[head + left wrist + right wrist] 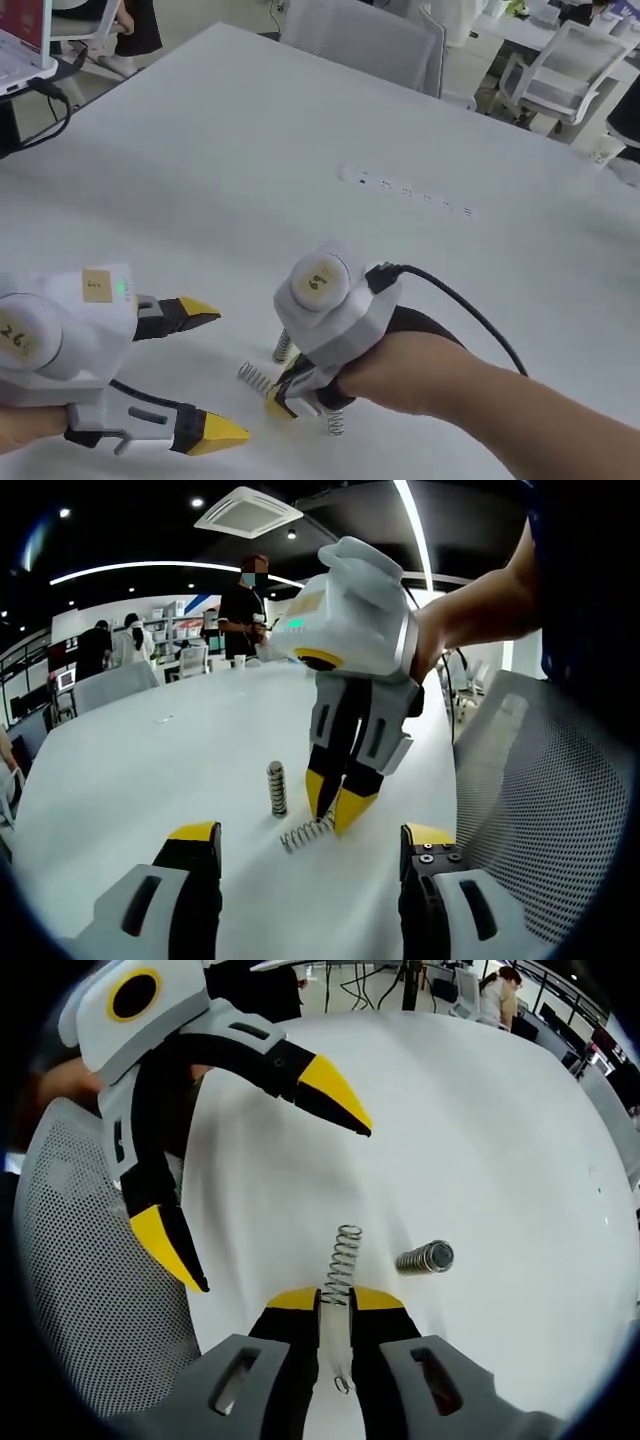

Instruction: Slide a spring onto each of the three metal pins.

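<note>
My right gripper (280, 398) points down at the white table (300, 150), shut on a thin wire spring (255, 377) that lies flat. In the right gripper view this spring (341, 1255) runs between the closed yellow tips (335, 1300) and pokes out ahead. The left gripper view shows the right gripper (335, 805) pinching the spring (305, 832). Just beside it stands a short upright pin with a spring around it (283, 347) (277, 787) (425, 1257). My left gripper (222, 372) (312, 834) (275, 1200) hovers open close by, holding nothing.
A black cable (470, 310) trails from the right gripper. A laptop (20, 40) sits at the far left corner. Grey chairs (360, 40) stand beyond the table, and a mesh chair (540, 800) is close behind the grippers. People stand far back (245, 600).
</note>
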{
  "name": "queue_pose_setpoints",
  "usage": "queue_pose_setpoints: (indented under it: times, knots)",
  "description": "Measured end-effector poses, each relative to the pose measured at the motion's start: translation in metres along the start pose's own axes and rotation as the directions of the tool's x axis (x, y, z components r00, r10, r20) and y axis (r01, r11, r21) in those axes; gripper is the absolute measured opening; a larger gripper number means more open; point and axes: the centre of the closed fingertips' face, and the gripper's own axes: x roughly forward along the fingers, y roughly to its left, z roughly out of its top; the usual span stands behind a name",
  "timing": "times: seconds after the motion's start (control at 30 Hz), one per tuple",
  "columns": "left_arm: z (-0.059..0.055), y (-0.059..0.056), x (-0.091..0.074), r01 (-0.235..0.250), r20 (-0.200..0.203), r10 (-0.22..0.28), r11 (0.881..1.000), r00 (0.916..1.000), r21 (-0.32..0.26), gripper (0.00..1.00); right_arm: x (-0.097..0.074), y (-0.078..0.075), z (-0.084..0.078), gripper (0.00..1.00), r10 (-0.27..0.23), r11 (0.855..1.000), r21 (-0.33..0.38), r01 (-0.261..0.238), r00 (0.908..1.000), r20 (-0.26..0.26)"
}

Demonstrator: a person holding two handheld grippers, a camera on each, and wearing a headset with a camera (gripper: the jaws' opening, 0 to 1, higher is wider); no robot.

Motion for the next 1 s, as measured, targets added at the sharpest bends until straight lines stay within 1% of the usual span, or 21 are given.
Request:
queue_pose_setpoints:
  times: [0.23, 0.4, 0.6, 0.63, 0.73, 0.97, 1.0]
  knots:
    - [-0.001, -0.002, 0.000, 0.006, -0.006, -0.006, 1.000, 1.0000, 0.008, 0.67, -0.008, 0.003, 0.000, 0.08, 0.012, 1.000, -0.010, -0.011, 0.9998, 0.014]
    - [0.001, -0.003, 0.001, 0.014, -0.005, -0.014, 1.000, 0.9999, 0.015, 0.65, -0.019, 0.008, 0.004, 0.08, 0.036, 0.999, -0.002, -0.036, 0.9984, 0.044]
    - [0.003, -0.005, 0.002, 0.023, -0.006, -0.023, 0.999, 0.9997, 0.028, 0.62, -0.034, 0.016, 0.004, 0.08, 0.061, 0.998, -0.018, -0.060, 0.9961, 0.064]
    - [0.004, -0.007, 0.002, 0.028, -0.004, -0.028, 0.999, 0.9996, 0.031, 0.61, -0.038, 0.019, 0.005, 0.08, 0.072, 0.997, -0.022, -0.070, 0.9944, 0.078]
    - [0.007, -0.009, 0.002, 0.039, 0.003, -0.039, 0.998, 0.9992, 0.044, 0.56, -0.047, 0.026, 0.006, 0.08, 0.103, 0.994, -0.035, -0.100, 0.9902, 0.094]
    - [0.017, -0.016, -0.001, 0.070, 0.020, -0.072, 0.994, 0.9972, 0.078, 0.45, -0.061, 0.033, 0.006, 0.08, 0.120, 0.990, -0.089, -0.112, 0.9890, 0.086]
    - [0.019, -0.018, -0.001, 0.078, 0.026, -0.081, 0.993, 0.9964, 0.084, 0.43, -0.063, 0.034, 0.006, 0.08, 0.128, 0.988, -0.097, -0.119, 0.9883, 0.084]
